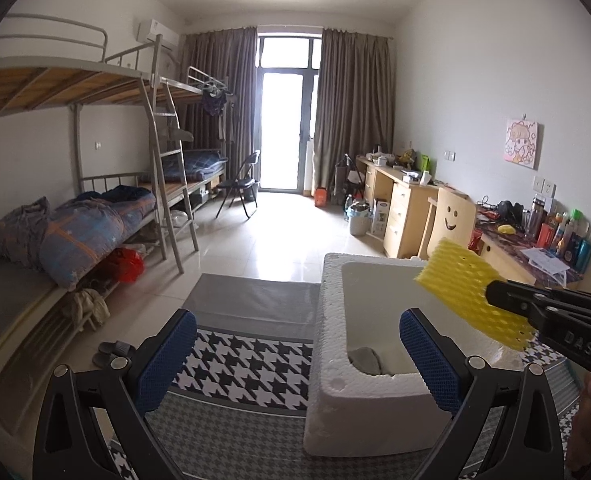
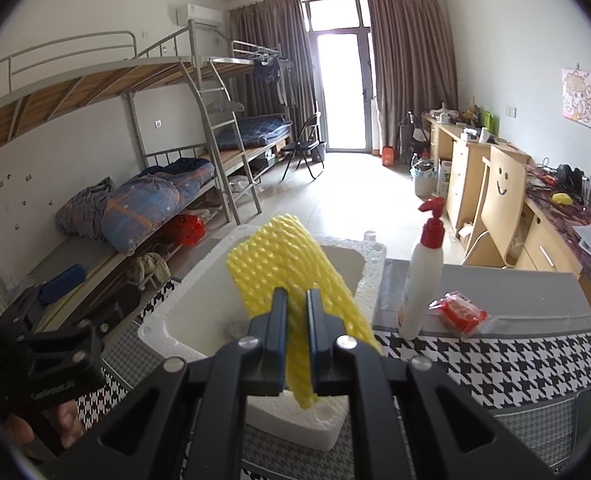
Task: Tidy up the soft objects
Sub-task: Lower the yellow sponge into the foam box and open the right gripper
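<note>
Above the white foam box, a yellow foam net sleeve is held pinched between the narrow-set jaws of the right gripper, its lower end hanging down past the pads toward the box's near rim. From the left wrist view the same sleeve is seen slanting over the box's right wall, with the black body of the right gripper clamped on its lower part. The left gripper is spread as wide as it goes — nothing is caught between its blue pads, and the houndstooth cloth and the box's left wall are seen through the gap. Inside the box, a small grey soft item is seen lying in the near corner; what it is cannot be told. The box is set on the patterned cloth that covers a table edged in plain grey. Beside the box on the right, a white pump bottle with a red top is stood upright, and just beside that bottle a red packet in clear wrapping is laid flat. At the lower left of the right wrist view a person's fingers are seen wrapped on the left gripper's handle.
</note>
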Motion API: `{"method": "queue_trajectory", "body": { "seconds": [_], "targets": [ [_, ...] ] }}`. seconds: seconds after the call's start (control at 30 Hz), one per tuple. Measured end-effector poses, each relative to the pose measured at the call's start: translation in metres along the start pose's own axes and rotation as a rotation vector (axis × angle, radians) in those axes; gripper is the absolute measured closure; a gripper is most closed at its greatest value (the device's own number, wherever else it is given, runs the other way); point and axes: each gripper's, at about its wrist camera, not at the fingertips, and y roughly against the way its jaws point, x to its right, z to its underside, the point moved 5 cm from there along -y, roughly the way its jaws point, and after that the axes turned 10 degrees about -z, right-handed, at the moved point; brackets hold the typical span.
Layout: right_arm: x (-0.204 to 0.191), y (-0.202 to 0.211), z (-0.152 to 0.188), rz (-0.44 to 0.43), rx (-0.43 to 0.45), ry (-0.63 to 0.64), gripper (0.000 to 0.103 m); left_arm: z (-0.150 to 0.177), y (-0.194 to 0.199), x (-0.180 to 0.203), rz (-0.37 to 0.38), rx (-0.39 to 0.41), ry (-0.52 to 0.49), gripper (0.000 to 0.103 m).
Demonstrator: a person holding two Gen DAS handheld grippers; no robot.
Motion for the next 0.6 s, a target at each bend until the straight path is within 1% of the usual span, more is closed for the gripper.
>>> {"method": "queue_trajectory", "body": {
  "seconds": [0.23, 0.4, 0.57, 0.6],
  "targets": [
    [-0.003, -0.017, 0.000, -0.005, -0.028, -0.002, 0.091, 0.005, 0.005, -0.010, 0.001, -0.001, -0.001, 0.001],
    [-0.006, -0.028, -0.002, -0.015, -0.048, -0.008, 0.091, 0.007, 0.007, -0.016, 0.028, -0.010, 0.012, 0.001],
    [-0.007, -0.033, -0.001, 0.004, -0.058, 0.009, 0.091, 0.007, 0.008, -0.016, 0.027, -0.004, 0.010, 0.001],
    [-0.007, -0.034, -0.002, 0.010, -0.061, 0.011, 0.089, 0.007, 0.008, -0.016, 0.028, -0.004, 0.012, 0.001]
  ]
}}
